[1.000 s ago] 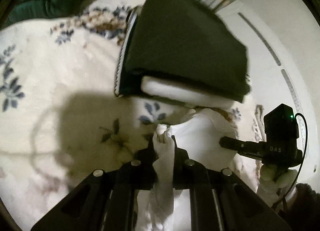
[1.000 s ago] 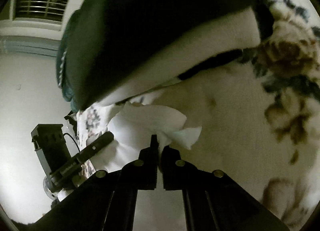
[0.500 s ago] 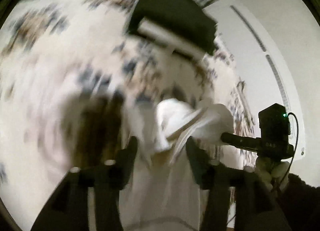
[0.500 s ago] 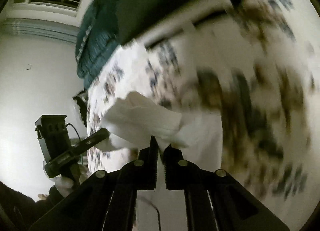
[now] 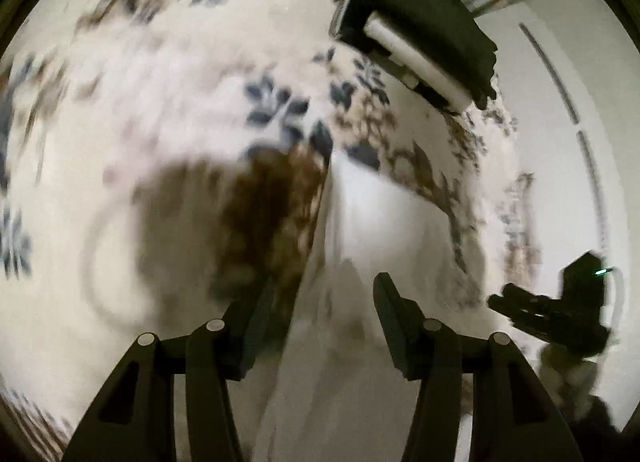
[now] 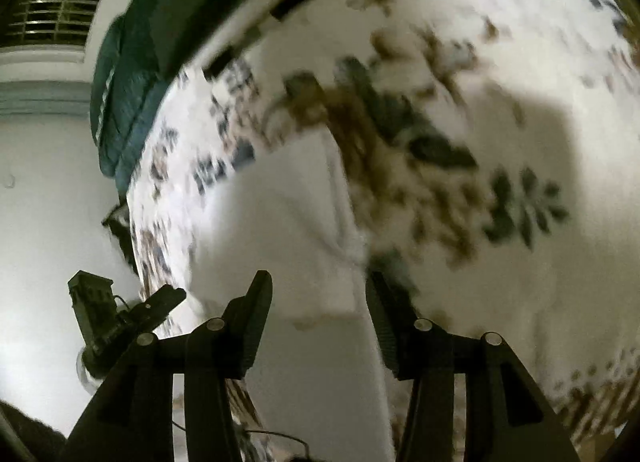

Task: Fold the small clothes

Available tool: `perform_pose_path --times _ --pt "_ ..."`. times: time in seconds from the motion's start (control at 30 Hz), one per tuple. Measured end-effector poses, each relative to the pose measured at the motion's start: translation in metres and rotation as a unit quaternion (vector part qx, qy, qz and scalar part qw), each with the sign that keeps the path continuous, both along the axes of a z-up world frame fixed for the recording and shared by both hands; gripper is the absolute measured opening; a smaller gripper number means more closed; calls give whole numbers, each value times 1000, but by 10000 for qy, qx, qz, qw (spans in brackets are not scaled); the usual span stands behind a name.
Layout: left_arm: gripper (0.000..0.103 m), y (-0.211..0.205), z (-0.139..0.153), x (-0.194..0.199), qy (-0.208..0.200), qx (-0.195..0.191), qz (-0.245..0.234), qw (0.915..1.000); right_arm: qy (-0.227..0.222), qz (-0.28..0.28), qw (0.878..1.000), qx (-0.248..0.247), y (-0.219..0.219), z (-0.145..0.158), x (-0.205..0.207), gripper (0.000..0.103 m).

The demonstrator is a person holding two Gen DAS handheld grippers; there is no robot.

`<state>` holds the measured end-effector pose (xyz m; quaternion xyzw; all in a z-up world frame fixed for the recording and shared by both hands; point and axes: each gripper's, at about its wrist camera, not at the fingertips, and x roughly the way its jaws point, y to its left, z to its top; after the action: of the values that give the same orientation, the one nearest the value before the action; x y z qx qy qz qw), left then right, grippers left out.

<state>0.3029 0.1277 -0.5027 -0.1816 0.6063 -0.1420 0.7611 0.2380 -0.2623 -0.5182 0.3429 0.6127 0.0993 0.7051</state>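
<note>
A small white garment (image 5: 372,213) lies spread on the floral bedspread (image 5: 160,81), with a fold edge running up its middle. My left gripper (image 5: 323,282) hangs over its near part, open, with cloth below the jaws and nothing pinched. In the right wrist view the same garment (image 6: 288,221) lies under my right gripper (image 6: 317,276). Its jaws are opening, and its pads are clear of the cloth. Both views are blurred by motion.
A stack of folded clothes (image 5: 424,21), dark on top with a white layer beneath, sits at the far end of the bed. A teal quilt (image 6: 124,101) lies behind it. The bed's edge and a white wall (image 6: 40,201) run along one side, below a window blind (image 6: 56,1).
Both grippers were shut on the bunched white garment near the stack. They have drawn back from the stack and opened, the left first. The garment now lies flat on the bedspread.
</note>
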Motion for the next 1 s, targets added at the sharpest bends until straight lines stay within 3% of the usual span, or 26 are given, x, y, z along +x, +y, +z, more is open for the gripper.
perform_pose_path --times 0.07,0.1,0.2,0.3,0.4,0.57,0.67,0.87,1.0 --pt "49 -15 -11 8 -58 287 -189 9994 -88 37 9999 -36 23 1 25 51" --pt "49 -26 -21 10 -26 622 -313 9976 -60 116 9998 -154 37 -2 34 51" --pt "49 -39 -46 -2 184 985 -591 9932 160 472 9955 -808 81 -20 47 47" --pt "49 -42 -61 -24 392 1073 -671 9912 560 779 9869 -1296 104 -39 26 43" --pt "49 -36 -53 -43 471 959 -544 9928 760 988 9795 -1584 113 -47 5 43" --pt "49 -15 -11 -87 371 501 -216 9978 900 622 9863 -1231 86 -29 -22 44" --pt "50 5 -2 -120 534 213 -43 9983 966 417 9902 -914 59 -13 -52 55" --pt "52 35 -31 -205 1070 334 146 9936 1522 435 9864 -434 36 -32 -142 56" --pt "52 39 -64 -243 1458 42 67 9893 1856 427 9817 -99 36 -64 -197 56"
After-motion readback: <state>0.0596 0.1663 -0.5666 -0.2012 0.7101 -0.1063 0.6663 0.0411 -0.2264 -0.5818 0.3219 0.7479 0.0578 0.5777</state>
